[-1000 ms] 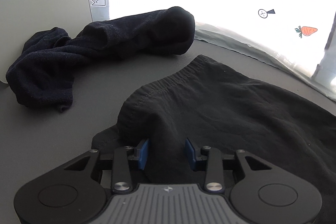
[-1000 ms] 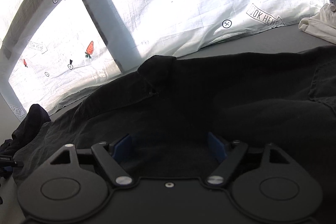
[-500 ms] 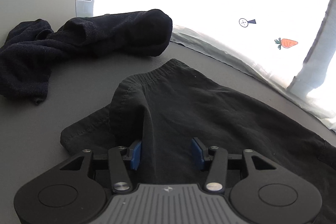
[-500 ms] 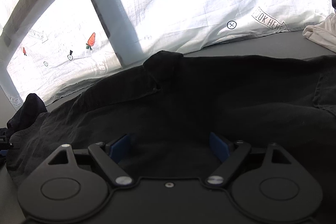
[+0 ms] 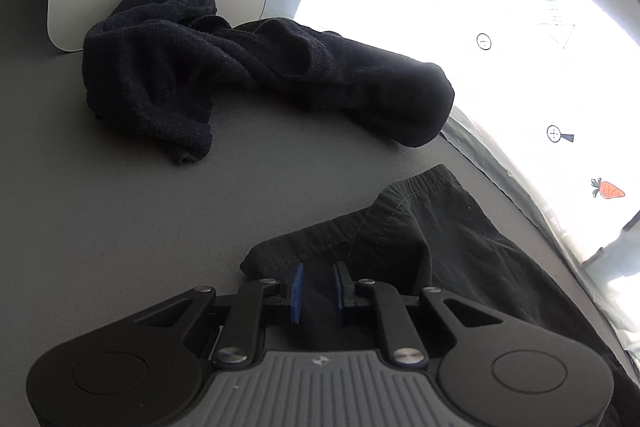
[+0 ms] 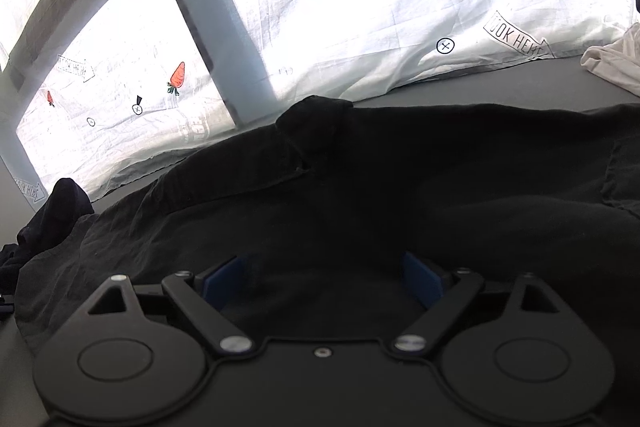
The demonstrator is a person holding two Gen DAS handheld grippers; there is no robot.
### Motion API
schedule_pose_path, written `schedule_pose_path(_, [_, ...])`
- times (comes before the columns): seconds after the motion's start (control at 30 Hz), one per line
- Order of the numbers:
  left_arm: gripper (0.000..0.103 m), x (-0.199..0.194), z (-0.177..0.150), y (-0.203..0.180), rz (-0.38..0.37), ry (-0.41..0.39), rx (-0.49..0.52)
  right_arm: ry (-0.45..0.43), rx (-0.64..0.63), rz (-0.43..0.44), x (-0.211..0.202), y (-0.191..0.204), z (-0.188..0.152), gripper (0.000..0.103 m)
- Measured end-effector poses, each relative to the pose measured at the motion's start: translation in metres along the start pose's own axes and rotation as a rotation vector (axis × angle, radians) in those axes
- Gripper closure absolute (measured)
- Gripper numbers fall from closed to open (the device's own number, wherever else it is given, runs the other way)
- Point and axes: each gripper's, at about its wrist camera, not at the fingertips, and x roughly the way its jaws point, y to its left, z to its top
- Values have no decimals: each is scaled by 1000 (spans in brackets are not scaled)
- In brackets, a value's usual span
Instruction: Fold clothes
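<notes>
My left hand-held gripper has just been closing and now pinches the hem of the black shorts lying on the grey counter. My right hand-held gripper has been opening and stands wide over the shorts; its tips are hard to see. Farther off lies a dark sweater, and a white cloth is cut off at the edge.
</notes>
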Motion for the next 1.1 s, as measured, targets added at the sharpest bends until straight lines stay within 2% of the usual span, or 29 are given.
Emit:
schedule_pose_path(0.07, [79,9,2,-11,-7,14,79,1,-3,-2,0,1,0,12])
schedule_pose_path(0.13, [63,17,2,-20,-13,32,144,3,-6,-4,1,1,1,12])
schedule_pose_path(0.23, [47,30,1,-32,-10,64,208,5,-12,-7,1,3,1,12])
schedule_pose_path(0.33, [36,40,0,-42,21,79,258,7,-18,-10,2,4,1,11])
schedule_pose_path(0.4, [35,44,0,-47,14,84,285,9,-20,-10,2,4,1,10])
schedule_pose_path(0.57, [37,52,-2,-60,-55,112,352,10,-21,-8,2,4,2,9])
schedule_pose_path(0.63, [47,56,-1,-63,-89,130,341,11,-22,-8,2,5,2,9])
schedule_pose_path(0.73, [55,58,0,-72,-123,135,353,12,-27,-10,2,6,2,9])
schedule_pose_path(0.77, [56,58,-1,-75,-127,133,369,12,-26,-9,2,6,2,9])
schedule_pose_path(0.9, [77,52,0,-87,-121,111,447,10,-22,-4,1,5,2,8])
schedule_pose_path(0.93, [77,48,1,-87,-121,106,447,10,-21,-3,1,5,2,8])
schedule_pose_path(1.0, [79,37,7,-81,-129,93,391,9,-19,0,1,5,2,7])
schedule_pose_path(1.1, [82,15,21,-59,-135,54,233,8,-15,2,1,5,2,7])
